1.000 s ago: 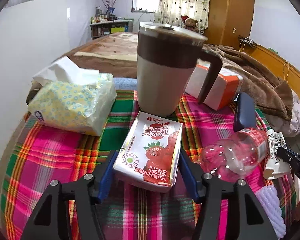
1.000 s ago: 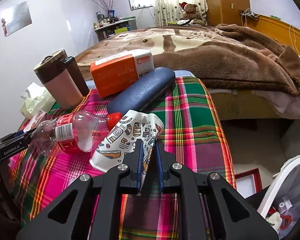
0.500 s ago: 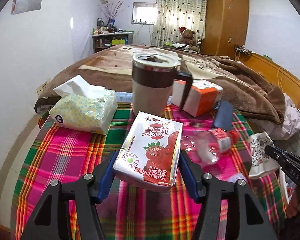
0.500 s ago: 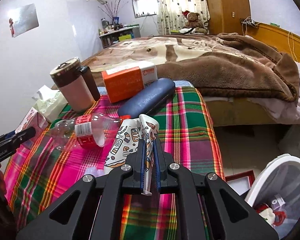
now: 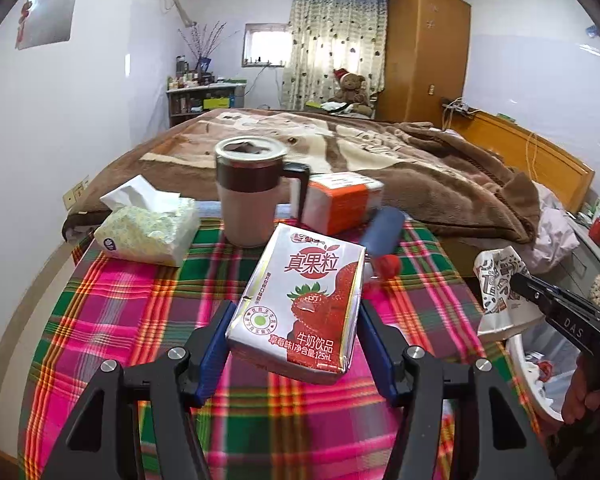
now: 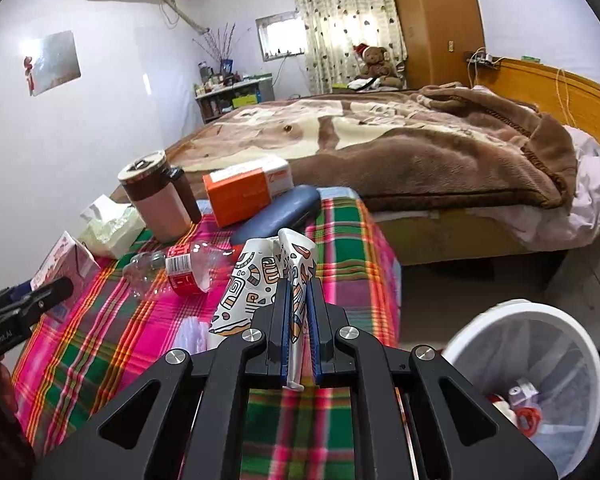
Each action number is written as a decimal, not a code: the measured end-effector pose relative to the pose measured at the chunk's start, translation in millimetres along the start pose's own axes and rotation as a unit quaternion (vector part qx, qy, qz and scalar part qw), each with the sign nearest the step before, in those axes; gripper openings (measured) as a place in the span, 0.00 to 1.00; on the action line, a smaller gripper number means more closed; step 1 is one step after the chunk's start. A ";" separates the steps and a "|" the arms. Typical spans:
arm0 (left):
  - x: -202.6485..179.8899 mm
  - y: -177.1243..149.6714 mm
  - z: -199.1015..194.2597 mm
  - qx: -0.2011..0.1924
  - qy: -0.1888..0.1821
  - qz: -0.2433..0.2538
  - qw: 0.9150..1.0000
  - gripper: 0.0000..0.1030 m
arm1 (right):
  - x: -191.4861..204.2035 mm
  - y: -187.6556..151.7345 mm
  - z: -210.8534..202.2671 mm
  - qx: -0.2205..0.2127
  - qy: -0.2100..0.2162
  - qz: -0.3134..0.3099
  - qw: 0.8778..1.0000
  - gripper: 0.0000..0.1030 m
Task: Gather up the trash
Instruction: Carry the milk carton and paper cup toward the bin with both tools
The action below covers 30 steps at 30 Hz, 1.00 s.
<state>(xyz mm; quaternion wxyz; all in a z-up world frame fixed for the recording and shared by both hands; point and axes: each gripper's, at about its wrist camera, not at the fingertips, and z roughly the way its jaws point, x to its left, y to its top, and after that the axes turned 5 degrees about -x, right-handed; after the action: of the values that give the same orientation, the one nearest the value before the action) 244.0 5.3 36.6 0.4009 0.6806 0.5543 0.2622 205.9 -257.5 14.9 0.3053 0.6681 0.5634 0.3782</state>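
Observation:
My left gripper (image 5: 294,320) is shut on a strawberry milk carton (image 5: 304,300) and holds it above the plaid tablecloth (image 5: 140,320). My right gripper (image 6: 298,294) is shut on a crushed patterned paper cup (image 6: 260,276), lifted off the table. The cup (image 5: 496,280) and right gripper also show at the right of the left wrist view. An empty clear plastic bottle (image 6: 172,270) with a red label lies on the cloth. A white trash bin (image 6: 540,364) with some trash inside stands on the floor at the lower right.
A brown lidded mug (image 5: 252,196), a tissue pack (image 5: 148,228), an orange box (image 5: 340,204) and a dark blue case (image 5: 384,228) stand at the table's far side. A bed with a brown blanket (image 6: 420,148) lies beyond.
Both grippers have lifted and pulled back from the table with their items. The right gripper has moved toward the bin, which now shows more fully.

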 end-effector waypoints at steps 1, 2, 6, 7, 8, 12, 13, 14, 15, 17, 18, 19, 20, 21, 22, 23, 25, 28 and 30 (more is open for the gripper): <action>-3.3 -0.2 -1.5 0.000 -0.003 0.001 1.000 0.59 | -2.7 0.2 -4.3 -0.003 -0.001 0.001 1.000 0.08; -9.6 -1.5 -5.3 -0.002 -0.008 0.001 1.000 0.59 | -5.5 0.3 -8.8 -0.007 -0.002 0.002 1.000 0.08; -31.1 -4.8 -15.8 -0.004 -0.025 0.008 1.000 0.59 | -15.8 0.3 -21.6 -0.014 -0.010 0.006 1.000 0.08; -35.9 -5.7 -18.9 -0.006 -0.030 0.008 1.000 0.59 | -18.8 -0.2 -24.4 -0.015 -0.012 0.008 1.000 0.08; -39.2 -5.8 -20.8 -0.007 -0.034 0.009 0.999 0.59 | -22.4 -0.5 -27.4 -0.017 -0.014 0.011 1.000 0.08; -62.6 -8.5 -30.4 -0.010 -0.052 0.020 0.998 0.59 | -37.1 -2.5 -37.3 -0.023 -0.024 0.019 0.999 0.08; -69.2 -9.2 -31.9 -0.009 -0.057 0.023 0.998 0.59 | -41.0 -3.4 -39.8 -0.024 -0.027 0.022 0.999 0.08; -76.3 -10.0 -33.6 -0.010 -0.063 0.025 0.998 0.59 | -45.7 -4.4 -43.5 -0.026 -0.031 0.025 0.999 0.08; -81.5 -10.8 -35.2 -0.011 -0.067 0.027 0.997 0.59 | -49.5 -5.4 -46.5 -0.028 -0.034 0.028 0.999 0.08; -97.0 -13.0 -37.6 -0.012 -0.079 0.033 0.996 0.59 | -56.2 -8.4 -53.2 -0.030 -0.043 0.029 0.998 0.08; -102.2 -13.5 -37.7 -0.012 -0.083 0.035 0.996 0.59 | -60.8 -9.6 -56.2 -0.032 -0.048 0.031 0.998 0.08; -110.2 -14.6 -37.6 -0.011 -0.090 0.038 0.995 0.59 | -64.9 -10.7 -59.1 -0.033 -0.052 0.032 0.998 0.08; -117.8 -15.9 -37.6 -0.010 -0.094 0.041 0.995 0.59 | -70.3 -11.8 -62.3 -0.034 -0.058 0.035 0.997 0.08; -124.8 -16.9 -37.3 -0.010 -0.099 0.046 0.994 0.59 | -74.2 -12.6 -64.7 -0.035 -0.062 0.037 0.997 0.08; -129.4 -18.0 -36.8 -0.010 -0.102 0.049 0.994 0.59 | -79.2 -13.5 -67.6 -0.037 -0.068 0.039 0.996 0.08; -138.5 -19.7 -36.0 -0.008 -0.107 0.053 0.993 0.59 | -82.1 -13.8 -69.2 -0.038 -0.072 0.041 0.996 0.08; -150.1 -21.8 -35.3 -0.005 -0.119 0.055 0.991 0.59 | -90.6 -15.3 -73.9 -0.039 -0.082 0.044 0.995 0.08; -173.0 -25.6 -34.1 0.001 -0.139 0.066 0.988 0.59 | -103.7 -18.2 -80.2 -0.039 -0.098 0.048 0.993 0.08; -187.3 -28.5 -32.9 0.005 -0.147 0.074 0.986 0.59 | -114.3 -20.6 -83.3 -0.036 -0.108 0.053 0.992 0.08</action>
<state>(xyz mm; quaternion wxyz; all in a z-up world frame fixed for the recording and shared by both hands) 155.6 -165.2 47.0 0.4541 0.7529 0.4388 0.1857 115.4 -367.8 23.2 0.3679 0.7228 0.4764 0.3394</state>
